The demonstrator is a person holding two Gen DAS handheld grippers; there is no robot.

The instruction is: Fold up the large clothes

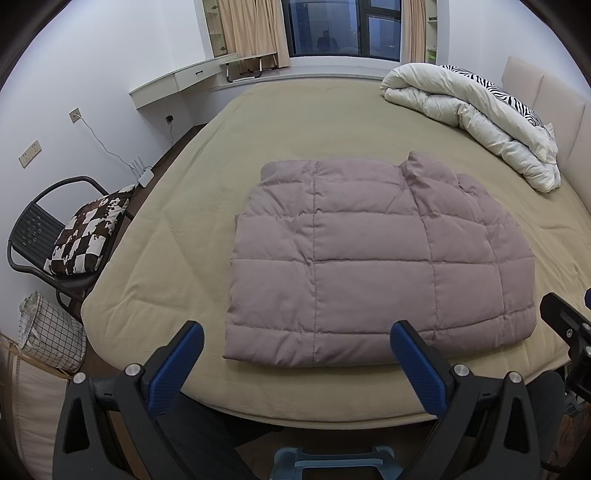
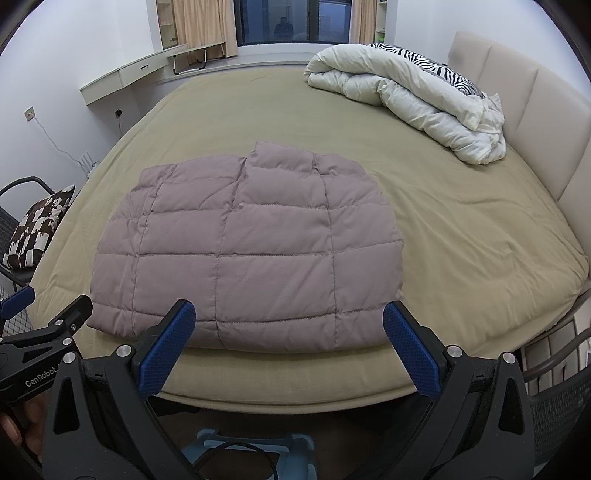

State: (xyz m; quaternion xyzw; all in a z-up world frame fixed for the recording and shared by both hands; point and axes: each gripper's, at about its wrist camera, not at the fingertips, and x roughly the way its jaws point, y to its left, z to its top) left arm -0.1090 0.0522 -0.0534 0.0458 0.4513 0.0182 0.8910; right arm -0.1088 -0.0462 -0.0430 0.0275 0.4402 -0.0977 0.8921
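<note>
A mauve quilted down jacket (image 1: 369, 258) lies folded into a rough rectangle on the tan bed sheet (image 1: 184, 229), collar end toward the far right. In the right wrist view the same jacket (image 2: 251, 251) sits left of centre on the sheet (image 2: 461, 229). My left gripper (image 1: 297, 332) hovers open just short of the jacket's near hem, its blue pads wide apart and holding nothing. My right gripper (image 2: 289, 314) is open too, over the near hem, nothing between its fingers. Each gripper shows at the edge of the other's view.
A rolled white duvet (image 1: 480, 118) with a zebra-print pillow (image 2: 417, 61) lies by the padded headboard (image 2: 517, 96). A black chair with a patterned cushion (image 1: 88, 232) and a grid-print basket (image 1: 51, 332) stand left of the bed. A window (image 1: 343, 26) and a desk (image 1: 177, 81) are beyond.
</note>
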